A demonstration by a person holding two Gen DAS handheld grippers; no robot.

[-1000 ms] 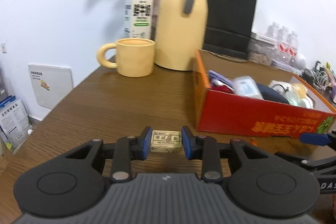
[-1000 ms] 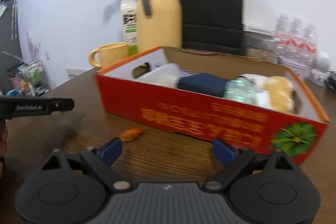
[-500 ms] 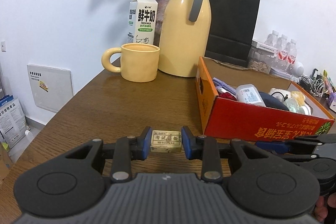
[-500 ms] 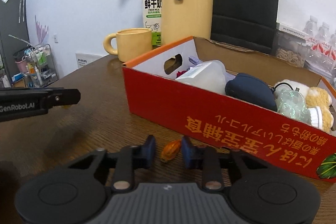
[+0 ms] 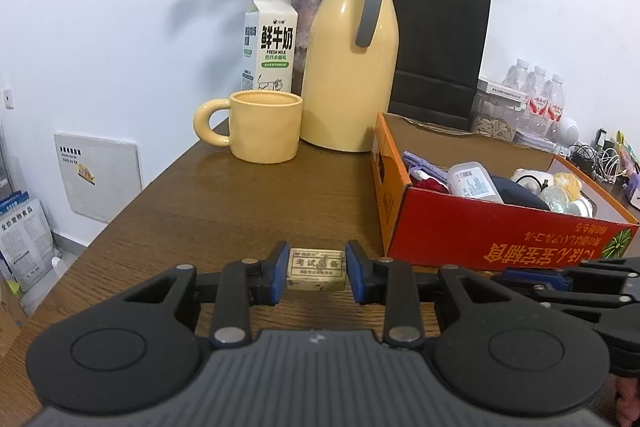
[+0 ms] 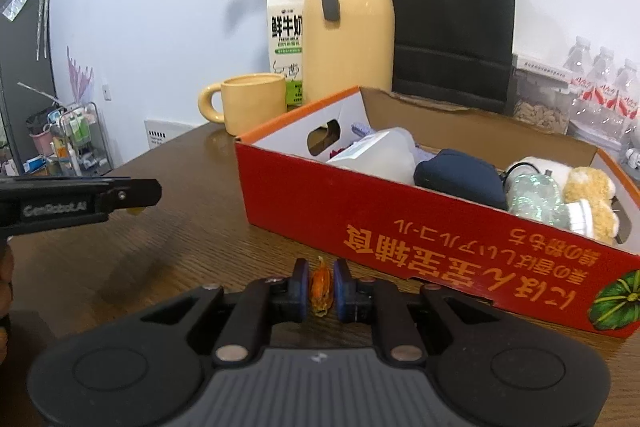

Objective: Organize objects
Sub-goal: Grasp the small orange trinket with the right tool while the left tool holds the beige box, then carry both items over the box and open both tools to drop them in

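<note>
My left gripper [image 5: 317,269] is shut on a small beige eraser [image 5: 316,273] with printed characters, held just above the wooden table. In the right wrist view, my right gripper [image 6: 321,287] is shut on a small orange dried piece [image 6: 320,291] low over the table, right in front of the red cardboard box [image 6: 400,227]. The box [image 5: 500,239] holds several items: a white bottle, a dark blue pouch, plush toys. The left gripper's finger [image 6: 132,193] shows at the left of the right wrist view, clear of the box.
A yellow mug [image 5: 264,131], a yellow thermos jug [image 5: 348,67], a milk carton [image 5: 272,43], a vase of dried roses and a black paper bag [image 5: 436,47] stand at the back. Water bottles [image 5: 536,99] sit behind the box. The table's edge [image 5: 132,203] runs along the left.
My right gripper moved up to the orange piece and its jaws shut on it. The left gripper has kept its hold on the eraser without moving.
</note>
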